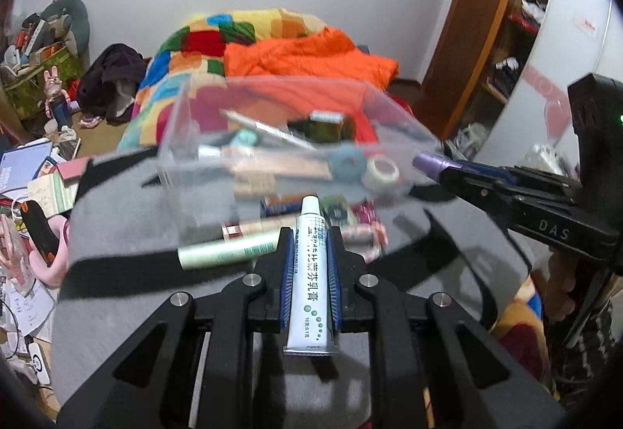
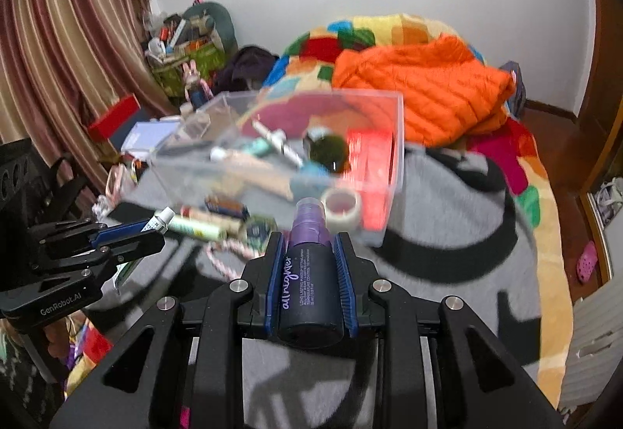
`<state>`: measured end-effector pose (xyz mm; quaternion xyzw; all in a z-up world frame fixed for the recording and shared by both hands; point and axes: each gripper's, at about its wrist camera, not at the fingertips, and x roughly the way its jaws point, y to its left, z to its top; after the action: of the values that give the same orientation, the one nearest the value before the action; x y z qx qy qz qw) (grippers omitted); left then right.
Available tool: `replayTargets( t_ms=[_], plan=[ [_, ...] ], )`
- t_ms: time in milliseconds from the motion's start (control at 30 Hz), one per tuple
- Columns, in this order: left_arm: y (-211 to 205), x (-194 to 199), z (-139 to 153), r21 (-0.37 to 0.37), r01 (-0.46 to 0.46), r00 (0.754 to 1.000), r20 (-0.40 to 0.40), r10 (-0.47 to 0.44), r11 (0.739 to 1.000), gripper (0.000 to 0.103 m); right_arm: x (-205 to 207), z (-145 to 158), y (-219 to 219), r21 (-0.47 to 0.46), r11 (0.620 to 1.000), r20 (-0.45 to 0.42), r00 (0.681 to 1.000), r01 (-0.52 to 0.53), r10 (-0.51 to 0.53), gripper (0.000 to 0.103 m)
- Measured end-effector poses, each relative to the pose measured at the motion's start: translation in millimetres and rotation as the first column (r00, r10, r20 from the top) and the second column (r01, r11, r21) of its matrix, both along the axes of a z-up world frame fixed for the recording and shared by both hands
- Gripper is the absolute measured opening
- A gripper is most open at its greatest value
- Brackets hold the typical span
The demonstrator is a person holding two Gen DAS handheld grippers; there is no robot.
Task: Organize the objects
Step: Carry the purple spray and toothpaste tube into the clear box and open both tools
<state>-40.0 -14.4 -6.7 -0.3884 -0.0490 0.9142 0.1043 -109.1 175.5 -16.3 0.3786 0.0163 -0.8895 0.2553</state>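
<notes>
My left gripper [image 1: 309, 238] is shut on a white ointment tube [image 1: 309, 273], cap pointing forward, above the grey-and-black blanket [image 1: 128, 218]. My right gripper [image 2: 309, 246] is shut on a dark spray bottle with a purple cap [image 2: 309, 269]. A clear plastic bin [image 1: 280, 140] ahead on the blanket holds a tape roll [image 1: 383, 170], pens and a green jar. Both grippers hover just short of its near wall. Loose items lie in front of it, among them a pale green tube [image 1: 229, 251]. In the right wrist view the left gripper [image 2: 153, 228] shows at far left.
An orange jacket [image 2: 424, 90] and a patchwork quilt [image 1: 187, 55] lie behind the bin. Papers and clutter crowd the left side [image 1: 27, 172]. A wooden shelf unit [image 1: 502, 39] stands at right. A pink-white cord [image 2: 222, 261] lies near the bin's front.
</notes>
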Motion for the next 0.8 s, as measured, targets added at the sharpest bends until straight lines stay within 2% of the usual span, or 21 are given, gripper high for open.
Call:
replayTargets(
  t_ms=[200, 333, 500, 800],
  plan=[
    [-10, -20, 20, 0.022, -0.025, 0.999, -0.042, 0.026, 0.999, 0.016, -17, 20, -7, -0.015, 1.000, -0.058, 0.998, 0.006, -0.006, 0.023],
    [-16, -40, 24, 0.029, -0.040, 0.999, -0.035, 0.041, 0.999, 0.016, -38, 23, -15, -0.015, 1.000, -0.061, 0.998, 0.018, -0.019, 0.023],
    [-20, -72, 23, 0.039, -0.036, 0.999, -0.010, 0.036, 0.999, 0.016, -66, 13, -24, 0.014, 0.998, -0.038, 0.998, 0.056, -0.055, 0.023],
    [-6, -118, 1, 0.006, 0.002, 0.998, 0.065, -0.003, 1.000, 0.016, -102, -8, -35, 0.060, 0.993, -0.005, 0.995, 0.104, -0.104, 0.023]
  ],
)
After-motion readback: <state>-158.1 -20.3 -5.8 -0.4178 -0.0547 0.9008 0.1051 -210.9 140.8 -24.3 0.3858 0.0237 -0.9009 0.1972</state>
